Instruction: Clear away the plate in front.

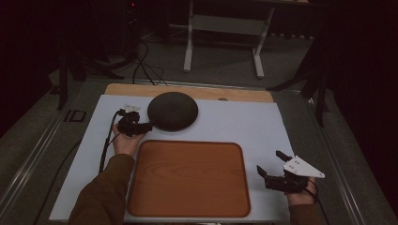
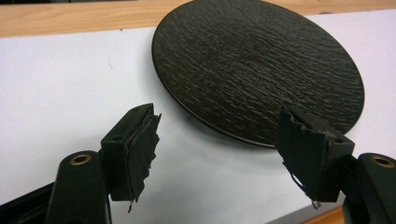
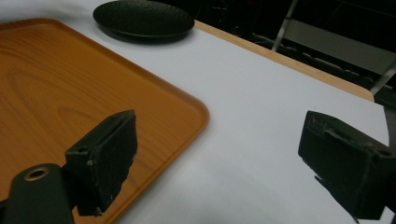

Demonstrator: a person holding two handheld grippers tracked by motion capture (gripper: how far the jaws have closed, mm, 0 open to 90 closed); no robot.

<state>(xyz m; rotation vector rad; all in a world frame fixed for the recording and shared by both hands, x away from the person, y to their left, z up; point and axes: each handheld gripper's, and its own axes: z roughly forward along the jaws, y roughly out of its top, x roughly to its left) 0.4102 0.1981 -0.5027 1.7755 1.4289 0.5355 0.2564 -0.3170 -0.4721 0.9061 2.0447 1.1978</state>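
- The dark plate (image 2: 257, 70) runs off the top edge in the left gripper view, and one pad (image 2: 308, 149) covers a bit of its near rim.
- The wooden tray (image 3: 70, 93) is chopped by the left edge in the right gripper view.
- From the high view, the left gripper (image 1: 141, 126) is too dark and small to tell whether it touches the plate.

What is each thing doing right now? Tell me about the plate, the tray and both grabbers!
Dark round plate: upside down on the white mat, beyond the tray, not held.
Wooden tray: flat on the mat, nothing in it.
Left gripper: open, jaws at the plate's near edge, not gripping.
Right gripper: open, holding nothing, to the right of the tray.
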